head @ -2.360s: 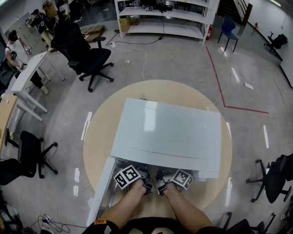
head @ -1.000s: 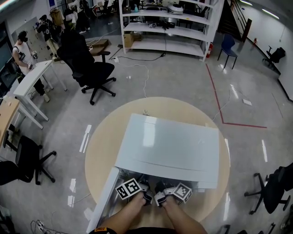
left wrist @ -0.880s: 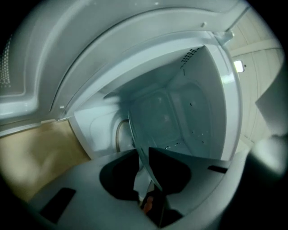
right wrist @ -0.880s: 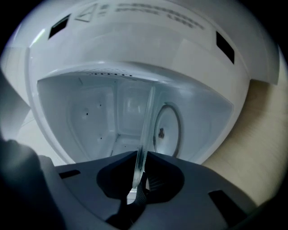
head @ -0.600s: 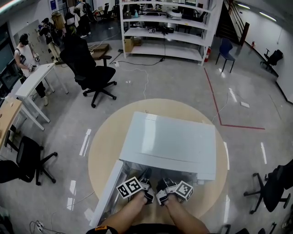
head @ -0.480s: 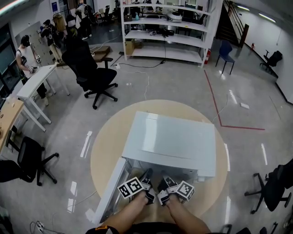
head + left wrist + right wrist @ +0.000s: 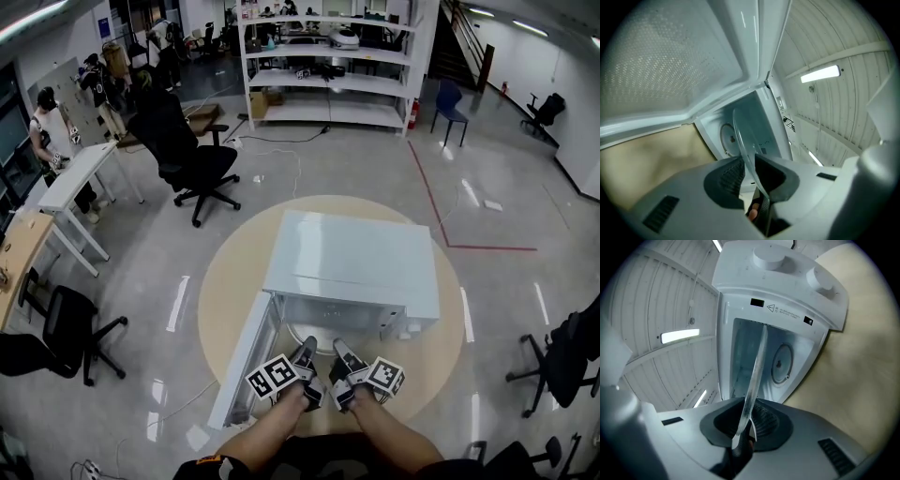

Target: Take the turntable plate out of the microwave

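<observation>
Turntable plate (image 7: 744,140) hangs in front of the microwave (image 7: 352,262) mouth, above the round table (image 7: 436,347). Door (image 7: 242,361) stands swung open to the left. Left gripper (image 7: 306,354) and right gripper (image 7: 339,356) sit side by side, roughly level, each clamped on the plate's near rim.

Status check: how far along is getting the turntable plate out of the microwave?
Done: the microwave door stands open, and the turntable plate is off the cavity floor, whose hub shows bare. In hand: left gripper and right gripper each clamp the plate's rim. Remaining: draw it clear of the opening, which I can't confirm yet, and set it down on the table.
</observation>
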A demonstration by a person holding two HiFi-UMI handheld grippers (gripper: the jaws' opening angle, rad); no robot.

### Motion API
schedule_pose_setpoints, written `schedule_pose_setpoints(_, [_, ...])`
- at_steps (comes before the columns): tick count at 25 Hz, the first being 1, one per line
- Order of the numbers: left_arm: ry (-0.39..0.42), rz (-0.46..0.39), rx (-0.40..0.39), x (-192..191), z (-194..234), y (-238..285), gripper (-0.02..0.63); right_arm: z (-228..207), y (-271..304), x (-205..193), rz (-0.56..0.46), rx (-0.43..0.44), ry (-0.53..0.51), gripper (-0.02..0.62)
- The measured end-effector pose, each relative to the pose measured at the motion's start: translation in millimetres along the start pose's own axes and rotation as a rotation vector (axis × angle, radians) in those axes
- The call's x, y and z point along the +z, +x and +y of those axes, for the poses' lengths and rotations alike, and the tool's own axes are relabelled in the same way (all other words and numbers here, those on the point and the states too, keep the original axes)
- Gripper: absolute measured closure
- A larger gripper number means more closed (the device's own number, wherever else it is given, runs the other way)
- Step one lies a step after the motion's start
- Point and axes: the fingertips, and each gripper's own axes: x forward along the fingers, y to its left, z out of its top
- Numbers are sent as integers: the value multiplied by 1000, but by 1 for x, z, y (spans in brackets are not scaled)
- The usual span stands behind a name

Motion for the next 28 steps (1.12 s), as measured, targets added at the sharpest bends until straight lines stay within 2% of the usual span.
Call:
schedule_pose_setpoints(7, [7,26,-4,-21,7,-47,497,2,-33,-40,-2,-13,-6,548])
schedule_pose_setpoints(11, [10,37,-14,-31,6,-67,497,7,-48,-53,-4,7,-51,548])
schedule_pose_setpoints(13, [14,42,-21,-37,5,-75,497,8,-57,-59,-8,-6,-41,548])
schedule_pose_setpoints(28, [24,12,2,-94,-7,-106,497,2,-120,-69,62,-2,-48,544])
